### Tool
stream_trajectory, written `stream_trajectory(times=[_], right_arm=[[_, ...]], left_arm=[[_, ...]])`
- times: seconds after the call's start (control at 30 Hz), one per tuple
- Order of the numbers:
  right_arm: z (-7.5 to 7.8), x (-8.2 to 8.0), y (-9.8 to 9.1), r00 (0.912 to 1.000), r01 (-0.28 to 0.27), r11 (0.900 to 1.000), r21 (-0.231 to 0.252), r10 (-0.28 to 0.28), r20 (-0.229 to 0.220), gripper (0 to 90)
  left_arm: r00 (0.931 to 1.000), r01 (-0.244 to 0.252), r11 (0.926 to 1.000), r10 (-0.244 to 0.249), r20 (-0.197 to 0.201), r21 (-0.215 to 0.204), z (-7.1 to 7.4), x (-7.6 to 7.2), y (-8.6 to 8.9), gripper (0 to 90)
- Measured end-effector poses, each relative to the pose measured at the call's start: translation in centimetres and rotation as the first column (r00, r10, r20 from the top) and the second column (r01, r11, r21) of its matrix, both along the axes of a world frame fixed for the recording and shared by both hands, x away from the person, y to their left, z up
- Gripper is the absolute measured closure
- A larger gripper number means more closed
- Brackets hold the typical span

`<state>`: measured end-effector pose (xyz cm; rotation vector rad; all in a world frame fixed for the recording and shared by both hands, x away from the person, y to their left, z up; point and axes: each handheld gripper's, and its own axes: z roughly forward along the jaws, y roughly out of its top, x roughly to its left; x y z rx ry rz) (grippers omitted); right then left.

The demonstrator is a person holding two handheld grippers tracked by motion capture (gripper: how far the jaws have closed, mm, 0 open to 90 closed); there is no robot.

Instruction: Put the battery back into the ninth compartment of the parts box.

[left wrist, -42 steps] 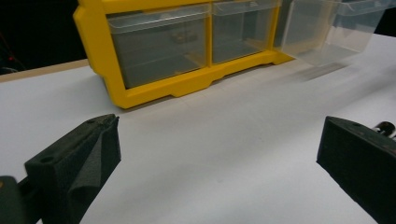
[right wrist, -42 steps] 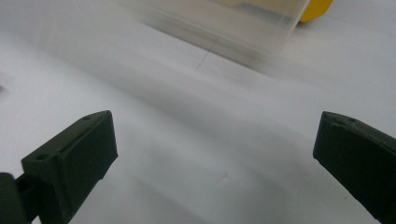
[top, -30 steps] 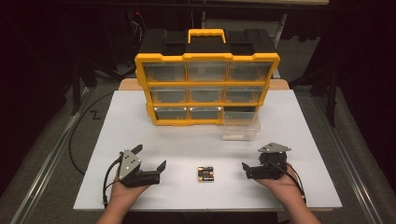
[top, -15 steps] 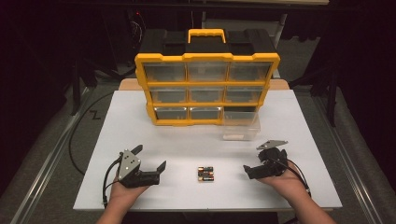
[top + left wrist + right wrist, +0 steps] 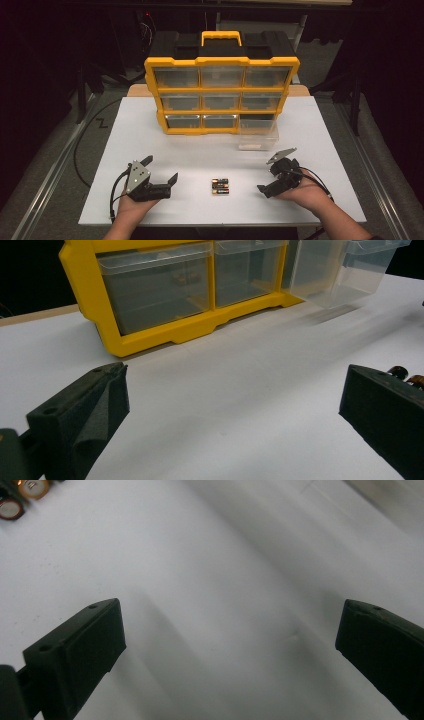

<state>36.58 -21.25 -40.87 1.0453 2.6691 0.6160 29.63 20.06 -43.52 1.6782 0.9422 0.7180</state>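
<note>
batteries [image 5: 20, 495] cut off at frame corner, clear drawer [image 5: 345, 270] cropped at top

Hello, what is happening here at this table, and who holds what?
A person sits at a white table with a two-jaw gripper in each hand. The left gripper and the right gripper both rest low near the front edge, jaws open and holding nothing. Between them lie a few small batteries, untouched. Behind stands a yellow drawer organizer; its bottom right clear drawer is pulled out onto the table. Nothing has been picked up yet.
</note>
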Motion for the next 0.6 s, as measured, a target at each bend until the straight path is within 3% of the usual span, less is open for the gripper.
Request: stream_trajectory(times=[0.27, 0.47, 0.6], right_arm=[[0.0, 0.0, 1.0, 0.9919, -0.121, 0.9924, -0.024, 0.120, -0.042, 1.1], [0.3, 0.2, 1.6, 0.9817, -0.185, 0.9823, -0.027, 0.184, -0.051, 1.5], [0.3, 0.3, 1.8, 0.9701, -0.237, 0.9707, -0.041, 0.234, -0.065, 2.5]], left_arm=[[1.0000, 0.003, 1.0000, -0.003, -0.004, 0.000, 0.0, 0.0, 0.0, 0.2], [1.0000, 0.005, 1.0000, -0.005, -0.005, 0.000, -0.1, -0.1, -0.1, 0.1], [1.0000, 0.008, 1.0000, -0.008, -0.004, 0.002, -0.1, -0.1, -0.1, 0.1]])
